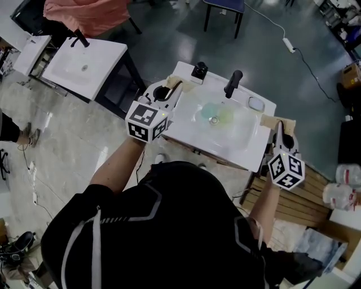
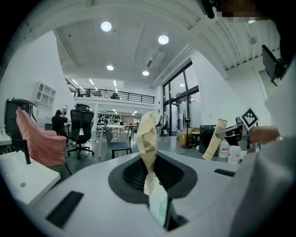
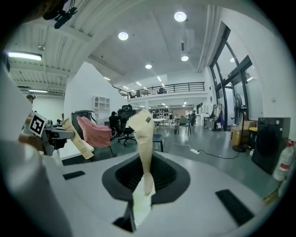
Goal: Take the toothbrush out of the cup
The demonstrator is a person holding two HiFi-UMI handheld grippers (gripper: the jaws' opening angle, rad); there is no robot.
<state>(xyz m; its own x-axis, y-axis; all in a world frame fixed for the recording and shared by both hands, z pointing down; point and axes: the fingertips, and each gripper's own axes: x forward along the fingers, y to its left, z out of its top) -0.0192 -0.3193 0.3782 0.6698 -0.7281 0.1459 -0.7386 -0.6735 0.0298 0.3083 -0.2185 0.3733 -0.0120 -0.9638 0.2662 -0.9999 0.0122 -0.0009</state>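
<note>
Closest to us, our black long-sleeved top (image 1: 169, 226) fills the lower part of the head view. Both arms reach out towards a white ceramic sink unit (image 1: 186, 132) that serves as the tabletop. Our left claw (image 1: 181, 84), its tips wrapped in tan paper tape, hangs at the unit's left side, near the back. In the left gripper view we see the two taped tips pressed flat together with nothing between them. Our right claw (image 1: 278, 125) is just off the unit's right edge, above a slatted wooden pallet (image 1: 304, 197). Its own view shows the same: taped tips closed on each other, empty.

On the back rim stand a small black cup-like container (image 1: 198, 70) and, to its right, a black lever tap (image 1: 233, 83). A grey oval dish (image 1: 256, 104) lies at the back right corner. A pale green translucent patch (image 1: 219, 114) lies around the basin's drain. We cannot pick out the toothbrush in any view. Neither claw holds it, and the black container is too small for us to tell what is inside.

At upper left stands a second white sink (image 1: 79, 65) near a salmon-pink cloth (image 1: 84, 14).
</note>
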